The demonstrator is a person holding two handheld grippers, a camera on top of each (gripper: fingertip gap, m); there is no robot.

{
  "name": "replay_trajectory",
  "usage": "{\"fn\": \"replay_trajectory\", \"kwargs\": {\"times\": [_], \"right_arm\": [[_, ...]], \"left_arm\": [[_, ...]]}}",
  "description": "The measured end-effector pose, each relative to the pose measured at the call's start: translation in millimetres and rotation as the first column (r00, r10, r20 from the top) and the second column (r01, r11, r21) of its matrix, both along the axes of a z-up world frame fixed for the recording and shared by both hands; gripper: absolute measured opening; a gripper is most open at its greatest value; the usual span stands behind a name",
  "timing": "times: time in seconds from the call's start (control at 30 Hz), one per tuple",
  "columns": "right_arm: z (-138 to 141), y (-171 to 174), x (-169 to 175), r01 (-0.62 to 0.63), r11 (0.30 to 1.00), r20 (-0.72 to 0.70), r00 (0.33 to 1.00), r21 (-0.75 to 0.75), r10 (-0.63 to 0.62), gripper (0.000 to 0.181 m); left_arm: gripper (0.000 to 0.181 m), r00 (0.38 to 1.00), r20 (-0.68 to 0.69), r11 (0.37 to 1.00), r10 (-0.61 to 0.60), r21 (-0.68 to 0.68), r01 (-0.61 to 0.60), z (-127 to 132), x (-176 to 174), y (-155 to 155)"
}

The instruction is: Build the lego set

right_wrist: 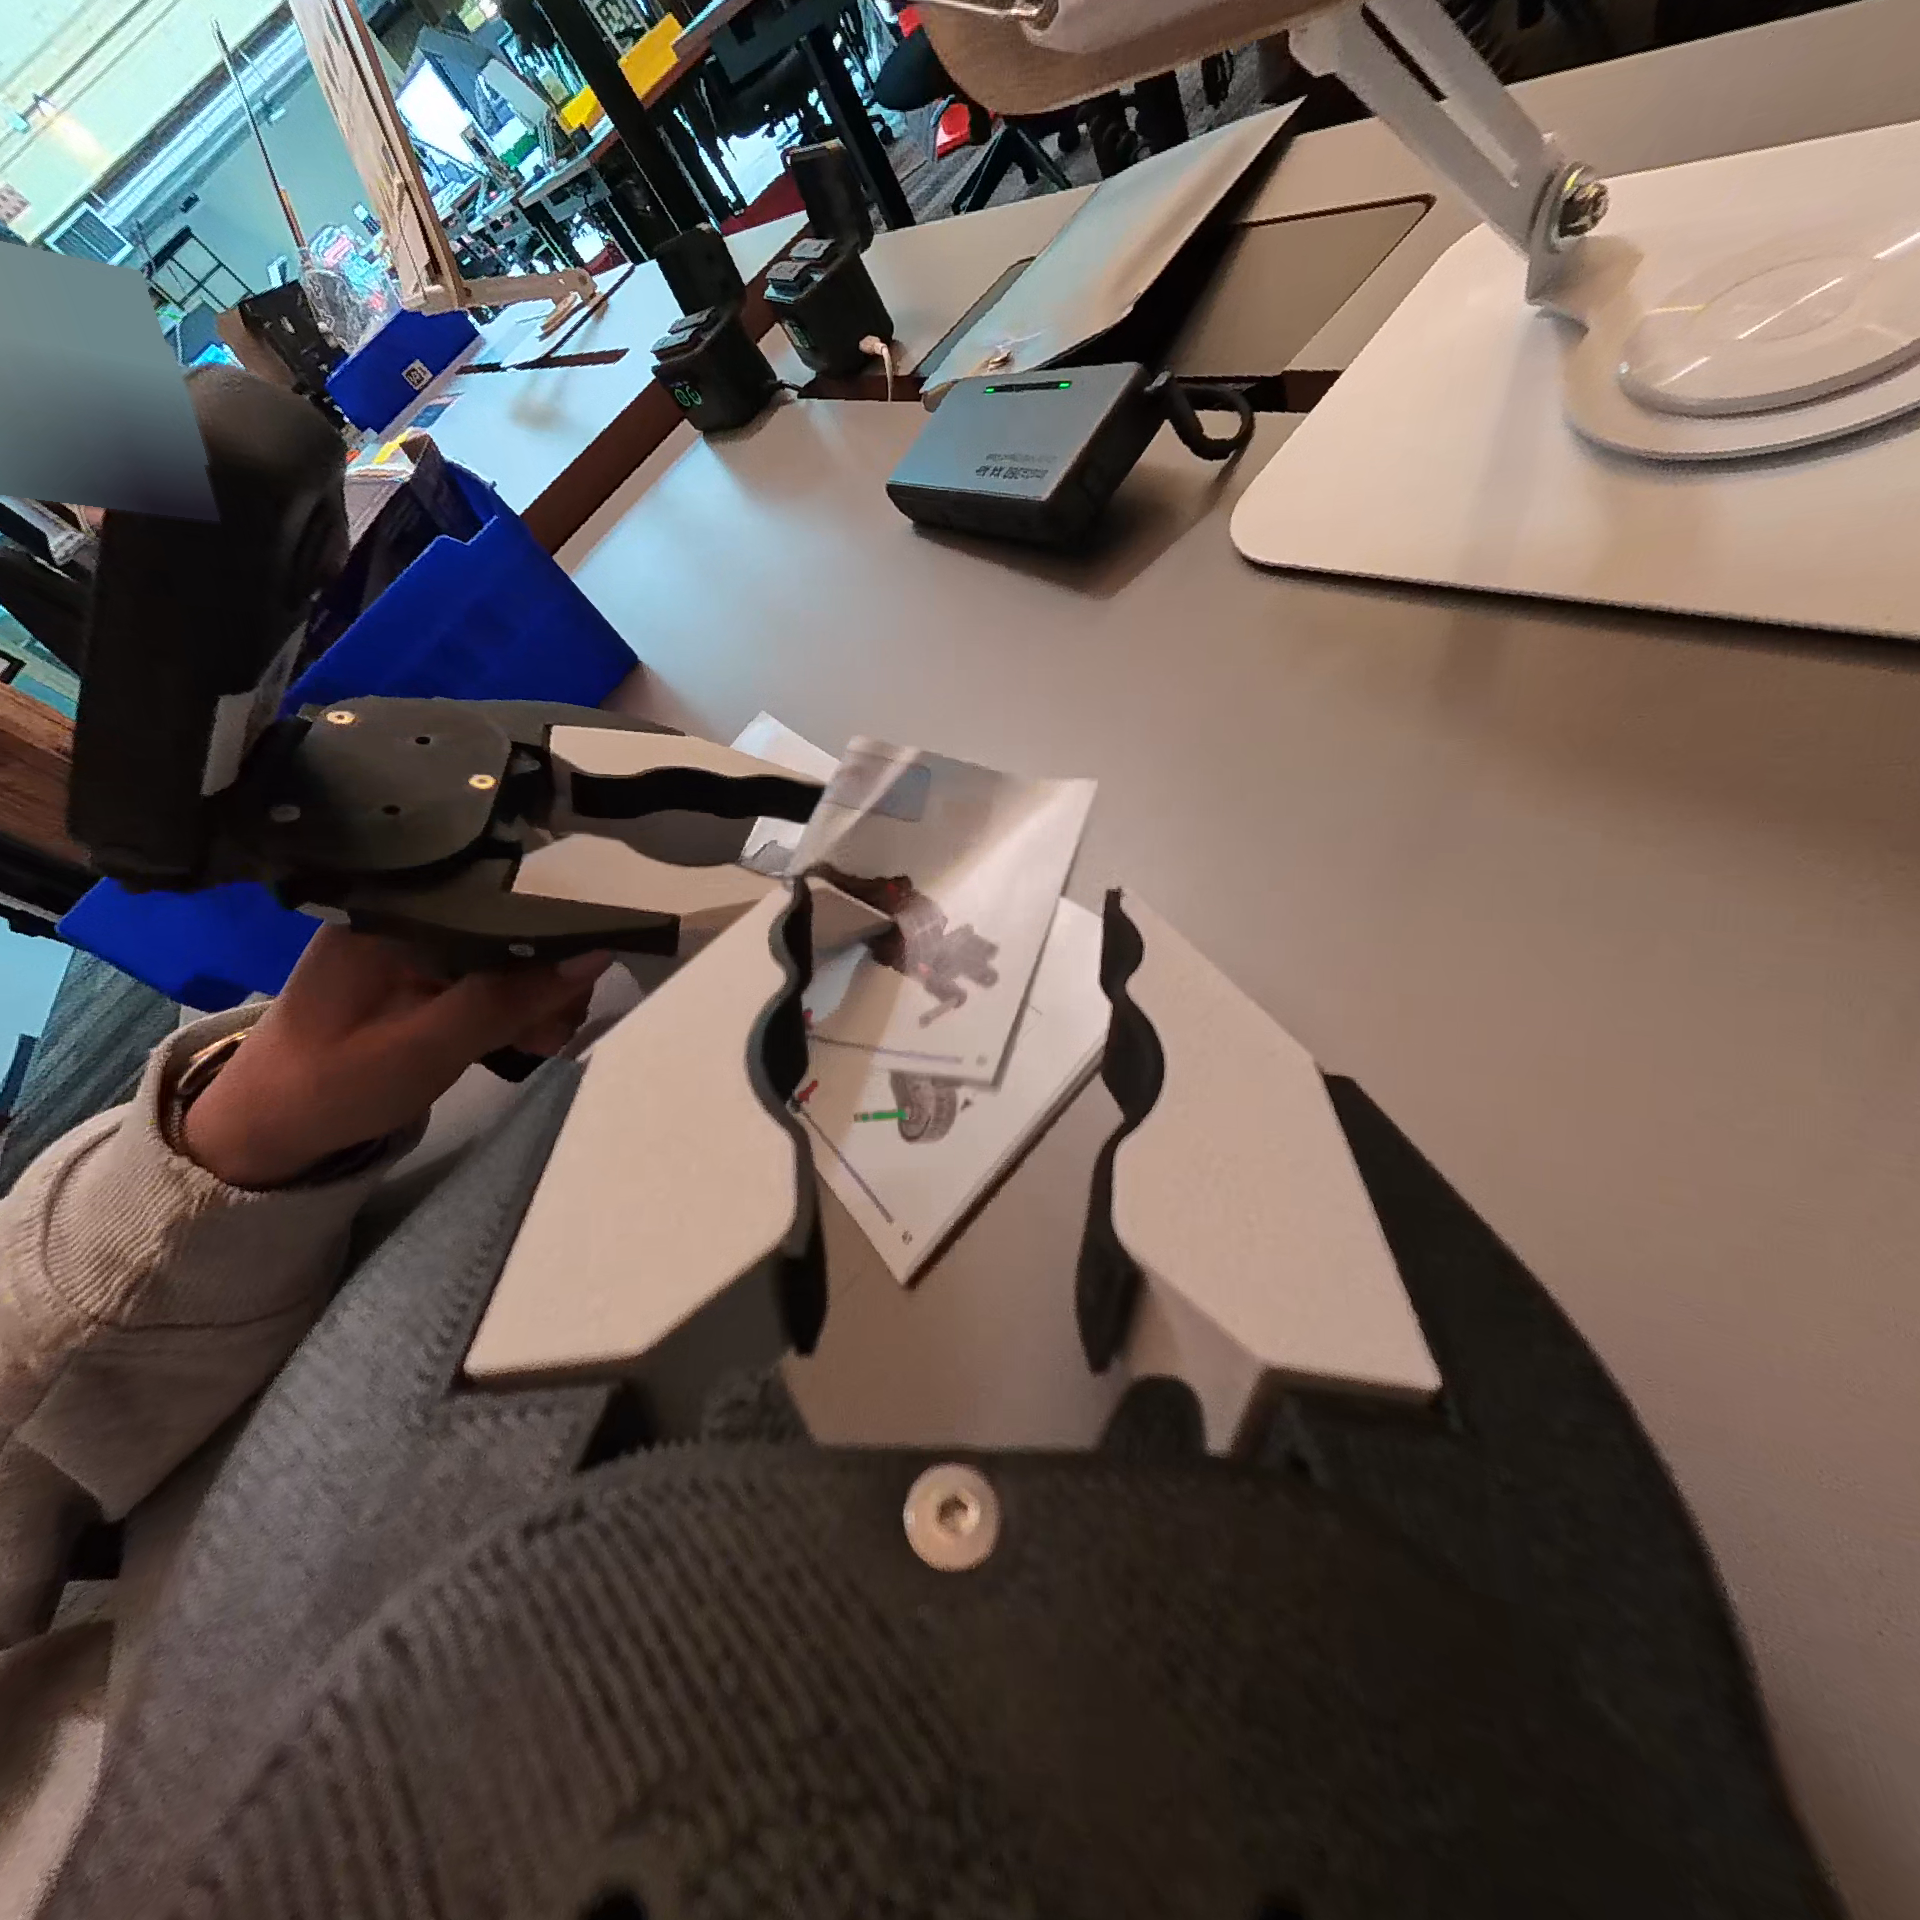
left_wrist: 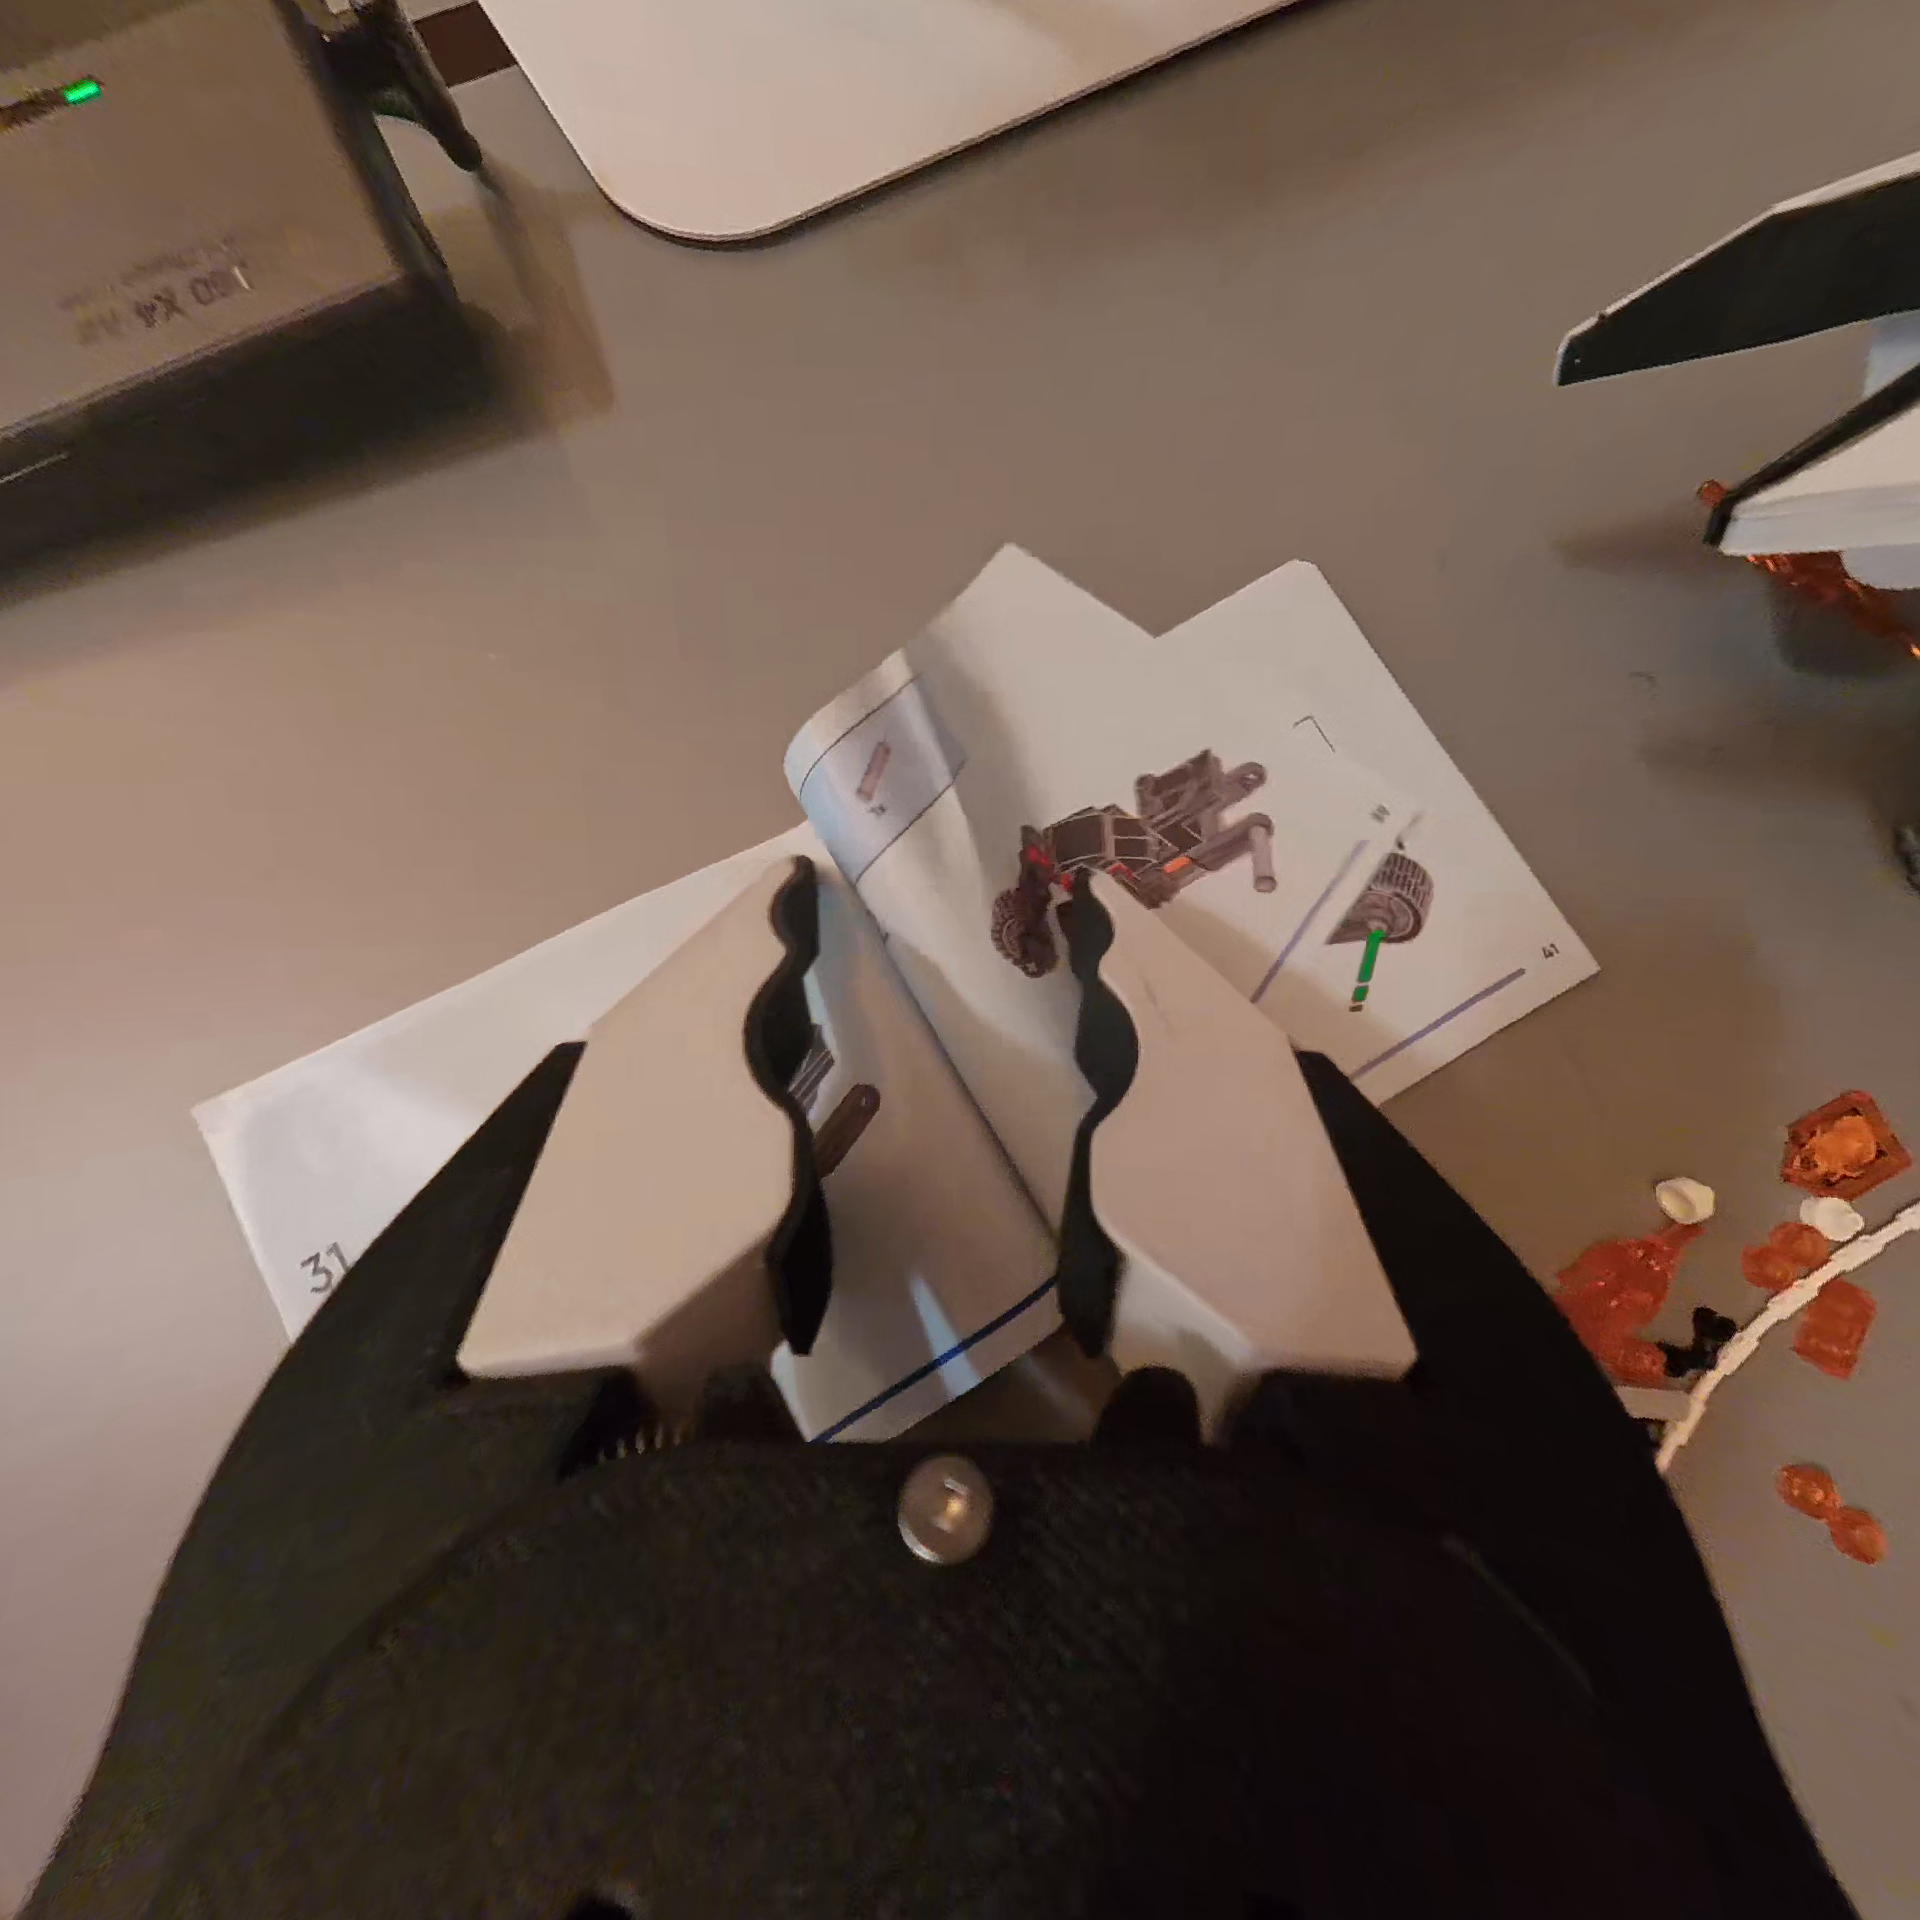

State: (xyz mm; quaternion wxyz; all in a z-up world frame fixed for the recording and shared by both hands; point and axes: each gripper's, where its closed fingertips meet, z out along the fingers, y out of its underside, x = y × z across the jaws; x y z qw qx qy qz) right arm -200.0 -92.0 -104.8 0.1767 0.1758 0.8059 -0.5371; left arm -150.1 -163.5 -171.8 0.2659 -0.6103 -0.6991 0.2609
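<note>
Black woven-looking housing with a single silver screw filled the bottom of both wrist views, and from it rose pale grey fingers lined with wavy black pads. On the left tool (left_wrist: 940, 883) those fingers stood apart, a curling page of the instruction booklet (left_wrist: 1382, 831) rising between them without being pinched. That booklet lay open on the smooth grey tabletop (left_wrist: 727, 582), its thin glossy leaves fanned and bowed, printed with dark brick assemblies, a wheel and a green rod. Scattered to the right were translucent orange lego pieces (left_wrist: 1813, 1309), two small white ones and a thin white strip, close to the frame's edge. From the right wrist view, the right tool (right_wrist: 951, 914) was also spread wide, hovering just above the booklet's near corner, while the left tool's tip reached the lifted page. A dark box (right_wrist: 1023, 457) with a green light and a rounded white stand base (right_wrist: 1455, 499) sat farther back, well apart from the booklet, with bare tabletop between.
</note>
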Motion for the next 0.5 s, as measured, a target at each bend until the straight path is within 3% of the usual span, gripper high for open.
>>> {"fn": "replay_trajectory", "kwargs": {"times": [0.07,0.13,0.3,0.5], "right_arm": [[0,0,0,0.001,1.0,-0.005,1.0,0.001,-0.001,0.054],[0,0,0,0.001,1.0,-0.011,1.0,0.006,-0.001,0.054],[-7,0,0,0.001,0.999,-0.029,1.0,0.04,0.0,0.056],[-23,-7,14,-0.048,0.995,-0.03,0.998,0.092,0.05,0.062]], "left_arm": [[0.029,1.0,-0.013,1.0,-0.001,0.014,0.001,2,0,-1],[0.021,1.0,-0.017,0.999,0.004,0.037,-0.003,2,0,-2],[0.01,0.998,-0.051,0.991,0.031,0.131,-0.024,4,-1,-8],[0.005,0.991,-0.112,0.925,0.075,0.379,-0.027,9,-2,-9]]}}
